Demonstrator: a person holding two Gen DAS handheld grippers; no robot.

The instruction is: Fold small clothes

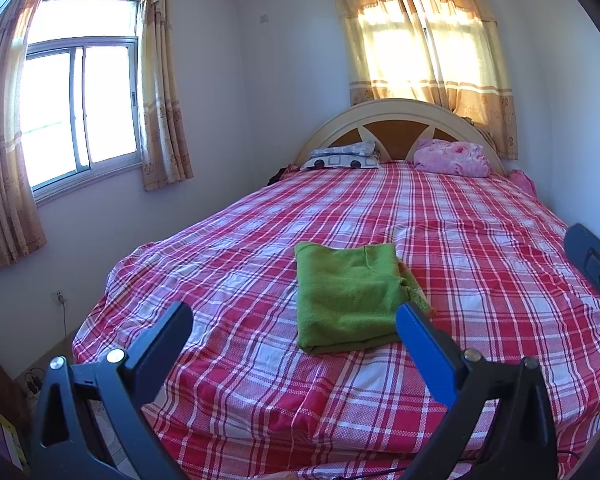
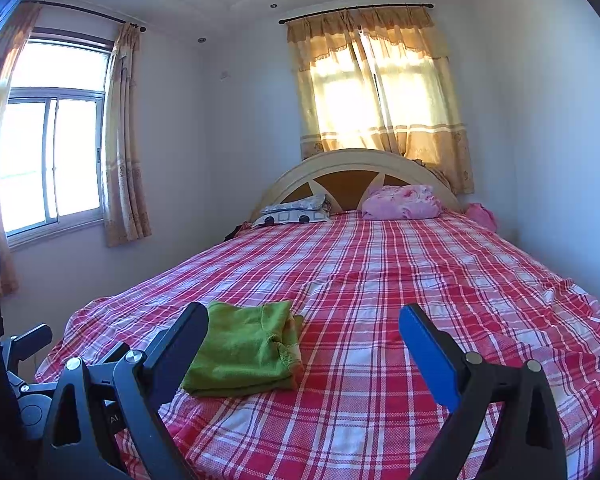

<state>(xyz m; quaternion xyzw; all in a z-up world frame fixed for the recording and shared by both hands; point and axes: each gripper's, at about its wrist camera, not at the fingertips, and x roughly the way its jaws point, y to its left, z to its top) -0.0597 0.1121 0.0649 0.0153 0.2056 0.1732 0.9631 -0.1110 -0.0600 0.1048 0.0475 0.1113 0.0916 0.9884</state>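
I've got the green cloth (image 1: 348,300) folded on the bed (image 1: 440,216), untouched. Left view shows it whole; right view's finger (image 2: 180,344) covers its corner. Left hand-held gripper (image 1: 296,320) and right hand-held gripper (image 2: 304,320) both spread, empty. Pillows (image 1: 452,158) beyond.

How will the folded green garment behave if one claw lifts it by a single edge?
The folded green garment is soft fabric in loose layers, so it would probably droop and partly unfold. It looks light for its size. Pushed across the plaid bedsheet, its fuzzy surface would likely drag and bunch rather than slide.
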